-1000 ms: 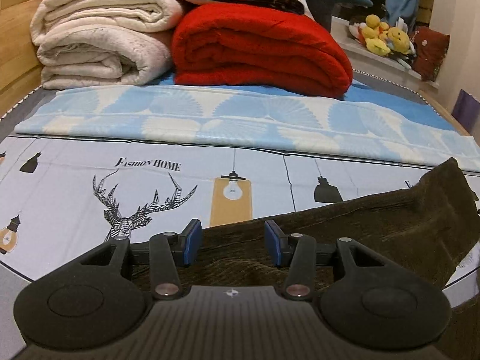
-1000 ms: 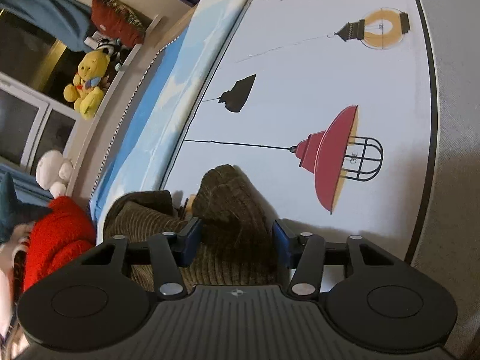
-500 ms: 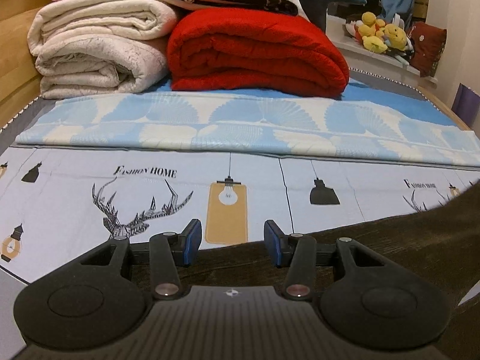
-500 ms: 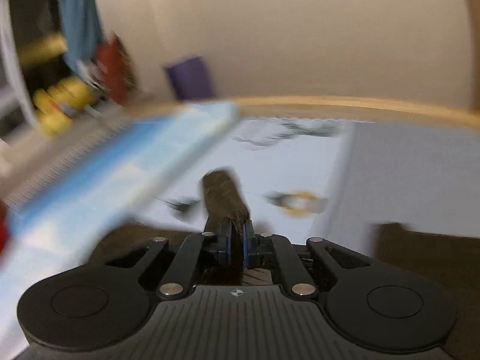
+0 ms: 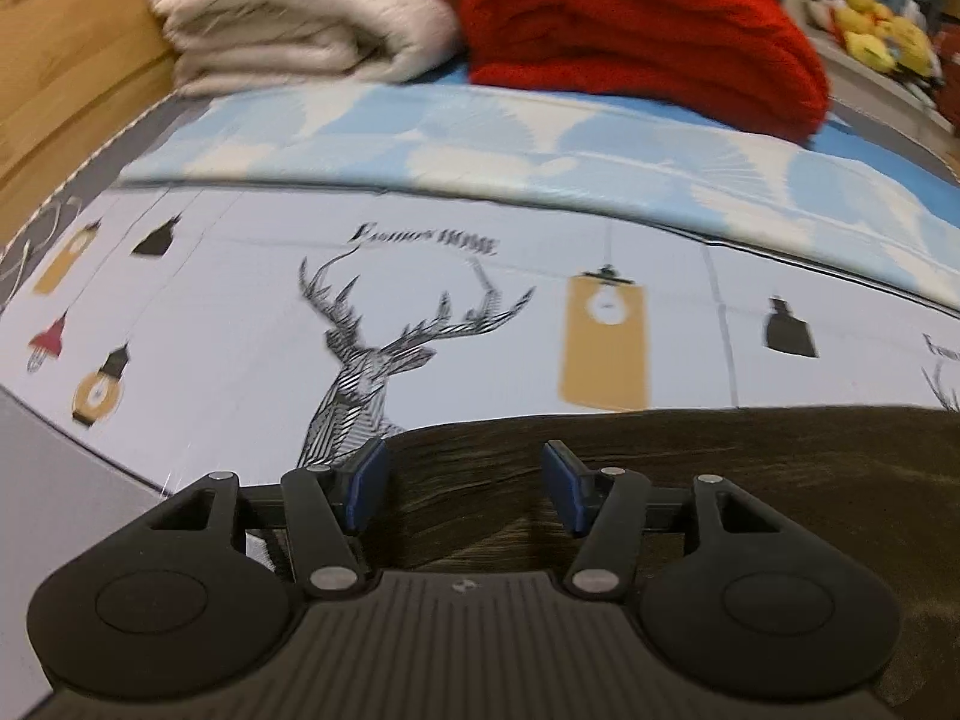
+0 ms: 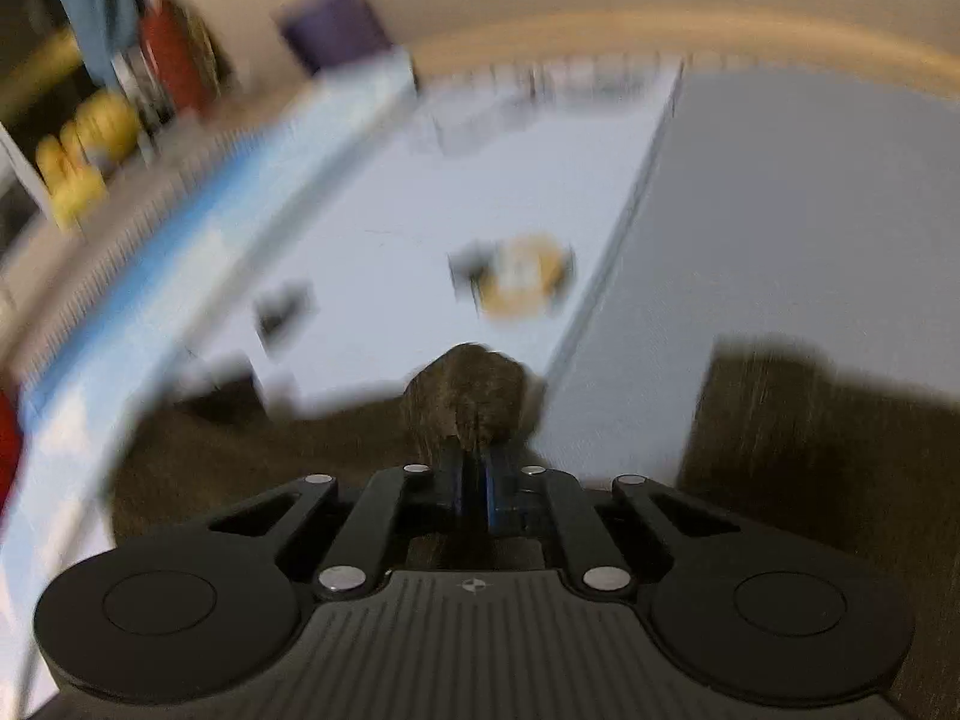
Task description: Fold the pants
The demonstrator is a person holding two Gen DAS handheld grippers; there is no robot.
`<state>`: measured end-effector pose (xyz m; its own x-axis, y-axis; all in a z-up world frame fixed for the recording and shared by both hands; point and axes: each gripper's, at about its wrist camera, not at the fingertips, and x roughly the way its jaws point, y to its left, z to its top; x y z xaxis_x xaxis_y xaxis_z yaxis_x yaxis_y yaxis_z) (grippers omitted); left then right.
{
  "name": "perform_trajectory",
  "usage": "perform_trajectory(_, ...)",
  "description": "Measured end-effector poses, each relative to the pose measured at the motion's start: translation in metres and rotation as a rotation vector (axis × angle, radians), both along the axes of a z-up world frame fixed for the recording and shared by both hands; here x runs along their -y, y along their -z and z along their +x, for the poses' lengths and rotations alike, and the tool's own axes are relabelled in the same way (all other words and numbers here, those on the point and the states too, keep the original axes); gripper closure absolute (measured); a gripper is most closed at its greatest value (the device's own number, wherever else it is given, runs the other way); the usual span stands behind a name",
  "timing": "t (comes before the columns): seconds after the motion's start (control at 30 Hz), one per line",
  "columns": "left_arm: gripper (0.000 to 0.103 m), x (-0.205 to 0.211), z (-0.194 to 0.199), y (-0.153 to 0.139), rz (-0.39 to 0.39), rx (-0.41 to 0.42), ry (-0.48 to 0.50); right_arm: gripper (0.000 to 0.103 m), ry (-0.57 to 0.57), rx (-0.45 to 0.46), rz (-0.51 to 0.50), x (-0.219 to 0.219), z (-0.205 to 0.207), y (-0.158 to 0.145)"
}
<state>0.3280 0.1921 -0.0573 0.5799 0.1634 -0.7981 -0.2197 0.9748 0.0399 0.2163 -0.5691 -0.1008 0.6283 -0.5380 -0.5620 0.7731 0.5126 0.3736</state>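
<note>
Brown corduroy pants (image 5: 690, 468) lie across the printed bedsheet (image 5: 240, 360), long axis running left to right. Left gripper (image 5: 465, 480) hovers spread over their near edge, gripping nothing. Right gripper (image 6: 474, 480) is clamped on a raised bunch of cloth. Bare sheet beyond; folded red blanket (image 5: 630, 30) well apart.

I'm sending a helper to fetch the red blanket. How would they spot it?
Look to the far end of the bed, past the light blue patterned sheet. Two folded piles sit there side by side: the red blanket is the right one, bright red against its cream neighbour.
</note>
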Motion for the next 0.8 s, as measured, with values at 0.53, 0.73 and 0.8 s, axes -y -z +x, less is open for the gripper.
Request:
perform_trajectory(0.53, 0.027, -0.004, 0.014, 0.01, 0.01, -0.023, -0.06, 0.06, -0.206, -0.052, 0.006, -0.012, 0.057, -0.015)
perform_trajectory(0.73, 0.019, -0.046, 0.008, 0.023, 0.0, -0.06, -0.194, 0.057, -0.37, -0.114, 0.025, -0.048, 0.109, 0.001)
perform_trajectory(0.8, 0.017, -0.057, 0.005, 0.028, -0.039, -0.072, -0.219, 0.051, -0.385, -0.095, 0.056, -0.057, 0.127, -0.001)
